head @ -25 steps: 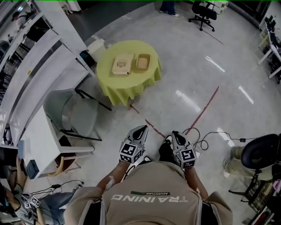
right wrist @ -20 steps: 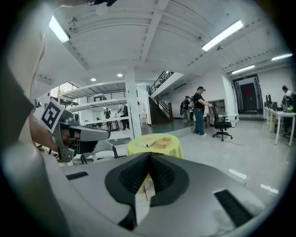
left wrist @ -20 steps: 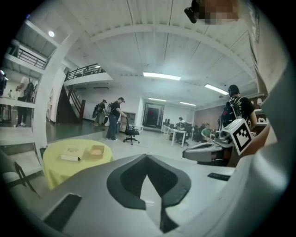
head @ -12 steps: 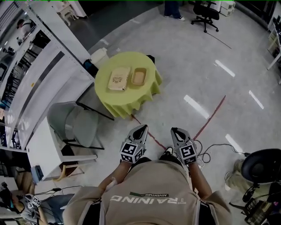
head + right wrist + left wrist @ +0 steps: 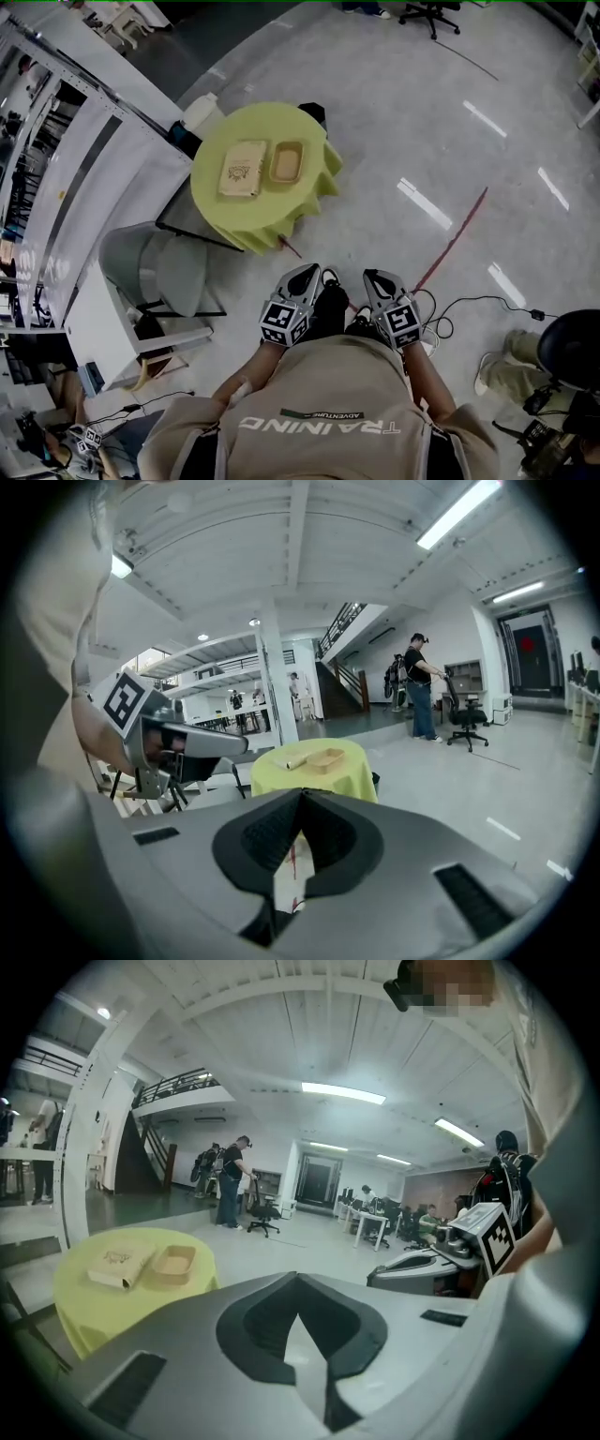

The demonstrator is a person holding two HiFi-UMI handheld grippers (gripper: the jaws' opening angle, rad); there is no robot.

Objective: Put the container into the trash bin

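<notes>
so: left gripper (image 5: 304, 274), right gripper (image 5: 375, 276) jaws closed, empty; container (image 5: 286, 161) on table (image 5: 246, 214).

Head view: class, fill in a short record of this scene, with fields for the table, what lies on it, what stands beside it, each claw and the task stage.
table: round table under a yellow-green cloth, ahead of the person
on the table: open tan container beside a flat brown packet
beside the table: grey chair, at the view's left
left claw: shut, empty, short of the table
right claw: shut, empty, short of the table
task stage: container not yet picked up
</notes>
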